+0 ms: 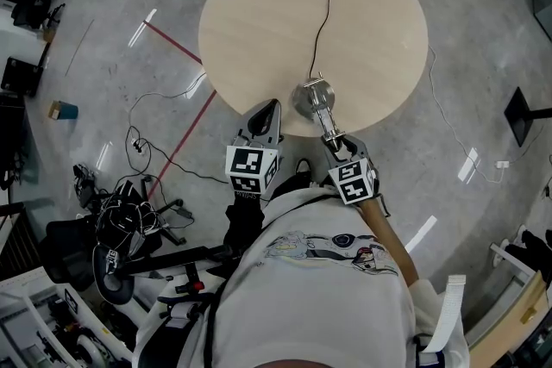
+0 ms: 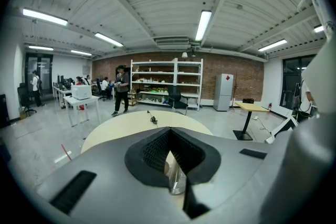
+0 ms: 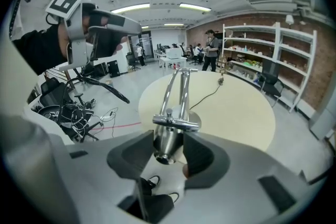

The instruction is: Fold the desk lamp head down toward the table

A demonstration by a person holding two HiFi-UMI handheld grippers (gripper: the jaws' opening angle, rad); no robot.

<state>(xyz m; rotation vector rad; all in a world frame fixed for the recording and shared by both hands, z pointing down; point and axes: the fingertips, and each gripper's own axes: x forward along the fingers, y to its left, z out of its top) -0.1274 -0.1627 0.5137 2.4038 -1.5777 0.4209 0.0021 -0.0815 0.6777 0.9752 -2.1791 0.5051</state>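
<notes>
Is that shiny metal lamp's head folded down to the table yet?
Not yet: the chrome lamp head sits raised in the right gripper, with shoes visible beneath it.

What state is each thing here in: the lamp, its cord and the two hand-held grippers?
Lamp head, raised, not yet folded down.
Cord, lying slack across the table.
Right gripper, shut on the lamp head.
Left gripper, shut, empty.

Grey polished floor [image 1: 103, 82] all round, red tape lines [image 1: 182, 142] meeting the round table's [image 1: 259, 4] left edge; far back there's a brick wall [image 2: 241, 68], white shelving [image 2: 165, 81], a tall grey cabinet [image 2: 224, 92], and ceiling strip lights [image 2: 203, 24] glowing overhead
</notes>
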